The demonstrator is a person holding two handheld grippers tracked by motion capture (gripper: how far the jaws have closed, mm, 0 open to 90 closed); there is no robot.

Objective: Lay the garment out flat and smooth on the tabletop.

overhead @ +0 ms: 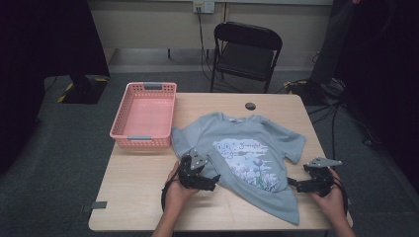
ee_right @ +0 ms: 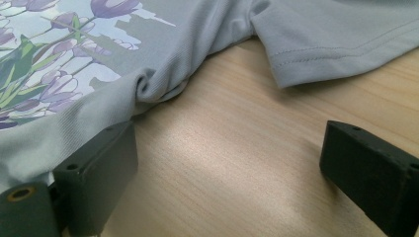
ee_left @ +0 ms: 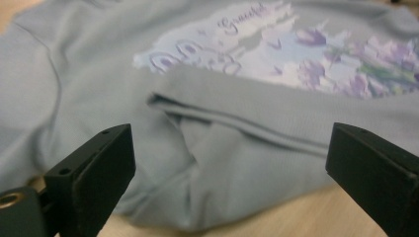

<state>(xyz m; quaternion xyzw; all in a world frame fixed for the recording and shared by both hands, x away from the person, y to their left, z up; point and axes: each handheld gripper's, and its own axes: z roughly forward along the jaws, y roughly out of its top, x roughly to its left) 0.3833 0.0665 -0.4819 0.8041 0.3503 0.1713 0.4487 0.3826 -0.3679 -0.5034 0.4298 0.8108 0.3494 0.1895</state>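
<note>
A light blue T-shirt (overhead: pixel 247 153) with a purple flower print lies spread on the wooden table (overhead: pixel 143 197), its lower hem rumpled toward the front. My left gripper (overhead: pixel 213 180) sits at the shirt's left lower edge, jaws wide open, with a folded hem of the shirt (ee_left: pixel 232 123) lying just ahead between them. My right gripper (overhead: pixel 292 184) rests low on the table at the shirt's right side, also open; bare wood (ee_right: pixel 237 163) lies between its jaws. The shirt's side edge (ee_right: pixel 148 89) touches the left jaw, and a sleeve (ee_right: pixel 336 39) lies beyond.
A pink plastic basket (overhead: pixel 144 116) stands at the table's back left, with nothing in it. A small dark round object (overhead: pixel 250 105) lies near the back edge. A black folding chair (overhead: pixel 245 54) stands behind the table. Cables trail on the floor at right.
</note>
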